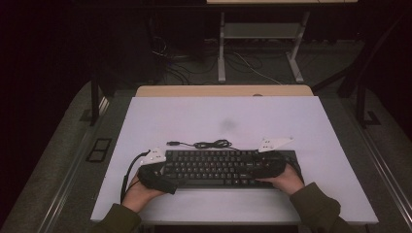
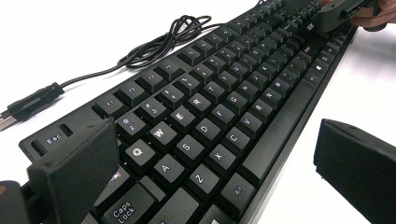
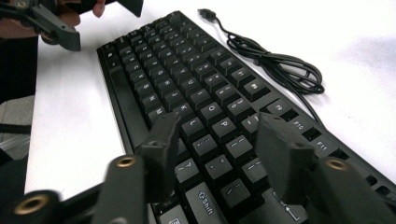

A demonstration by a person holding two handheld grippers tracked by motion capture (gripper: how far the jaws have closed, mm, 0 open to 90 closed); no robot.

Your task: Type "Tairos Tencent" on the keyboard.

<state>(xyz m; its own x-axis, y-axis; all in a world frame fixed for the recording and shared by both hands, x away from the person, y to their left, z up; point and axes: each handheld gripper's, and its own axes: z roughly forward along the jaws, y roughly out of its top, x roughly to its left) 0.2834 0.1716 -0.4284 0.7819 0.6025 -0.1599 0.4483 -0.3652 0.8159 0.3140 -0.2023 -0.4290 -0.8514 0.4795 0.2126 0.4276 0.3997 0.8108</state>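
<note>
Two grippers sat at the ends of the black keyboard, which lay near the front edge of the white bench, about in the middle. In the high view, the left gripper was at the keyboard's left end and the right gripper at its right end, with the cable curled just behind. In the left gripper view, the left gripper had its jaws wide apart. One jaw was over the keys by Tab and the other was off the front side of the keyboard. If it shut like that, I think the jaw could push keys down or slip off them. In the right gripper view, the right gripper had its jaws partly apart, low over the keys and holding nothing. A grab there could pinch only the key caps. If the keyboard got lifted unevenly, it might tip, and the loose cable could drag.
</note>
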